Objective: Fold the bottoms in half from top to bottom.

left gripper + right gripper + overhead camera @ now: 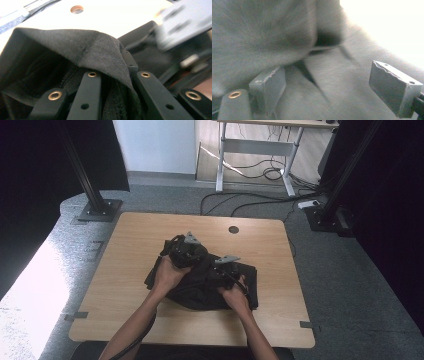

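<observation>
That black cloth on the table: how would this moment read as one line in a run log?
item: black cloth on table | left gripper: shut on a fold | right gripper: open, jaws wide, over cloth

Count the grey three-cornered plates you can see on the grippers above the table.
2. One plate sits on the left gripper near the table's middle, at the dark cloth's far edge; the other tops the right gripper, over the cloth.

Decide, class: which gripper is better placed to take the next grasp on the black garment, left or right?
Right, probably. The right gripper has its jaws open with the black garment lying between them, ready to close. The left gripper is shut on a fold of that cloth, so it is occupied.
</observation>
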### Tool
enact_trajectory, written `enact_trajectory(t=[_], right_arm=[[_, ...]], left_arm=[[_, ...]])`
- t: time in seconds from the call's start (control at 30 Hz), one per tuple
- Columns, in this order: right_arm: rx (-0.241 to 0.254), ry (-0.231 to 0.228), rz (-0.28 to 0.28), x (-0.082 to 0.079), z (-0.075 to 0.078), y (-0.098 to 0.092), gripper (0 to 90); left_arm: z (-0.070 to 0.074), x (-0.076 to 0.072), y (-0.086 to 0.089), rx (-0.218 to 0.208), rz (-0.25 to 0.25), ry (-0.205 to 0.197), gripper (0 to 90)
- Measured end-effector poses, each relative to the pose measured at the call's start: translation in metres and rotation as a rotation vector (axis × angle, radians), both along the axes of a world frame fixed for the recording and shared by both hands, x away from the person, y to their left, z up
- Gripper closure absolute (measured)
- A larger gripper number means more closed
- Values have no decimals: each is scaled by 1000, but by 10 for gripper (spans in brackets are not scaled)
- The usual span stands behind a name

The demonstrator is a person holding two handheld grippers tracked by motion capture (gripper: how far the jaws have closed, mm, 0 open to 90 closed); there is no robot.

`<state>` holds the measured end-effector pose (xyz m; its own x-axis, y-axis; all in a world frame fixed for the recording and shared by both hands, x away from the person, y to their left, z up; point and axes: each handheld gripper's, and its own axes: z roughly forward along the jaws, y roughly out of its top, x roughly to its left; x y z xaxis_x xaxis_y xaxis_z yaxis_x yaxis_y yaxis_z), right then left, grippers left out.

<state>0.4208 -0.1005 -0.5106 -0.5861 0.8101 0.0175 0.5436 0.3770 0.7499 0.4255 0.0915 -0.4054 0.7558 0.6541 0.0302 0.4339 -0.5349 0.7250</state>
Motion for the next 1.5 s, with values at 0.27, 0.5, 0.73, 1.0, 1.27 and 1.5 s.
enact_trajectory(t=[0.27, 0.5, 0.73, 1.0, 1.27, 1.5], right_arm=[[-17, 39, -280, -20, 7, -89, 54], [51, 159, -294, -25, -28, -111, 122], [-17, 134, -274, -21, -33, -81, 147], [-12, 133, -197, -10, -31, -37, 215], [-12, 116, -77, -5, -32, 13, 214], [64, 122, -15, -4, -33, 14, 242]], left_arm=[[0, 2, 10, -3, 23, 4, 807], [-1, 4, 10, -12, 24, 12, 807], [1, 5, 8, -22, 29, 17, 807], [6, 4, 3, 2, 35, 0, 808], [3, 2, -3, 9, 30, 2, 807], [-17, 3, -15, 34, 27, 27, 803]])
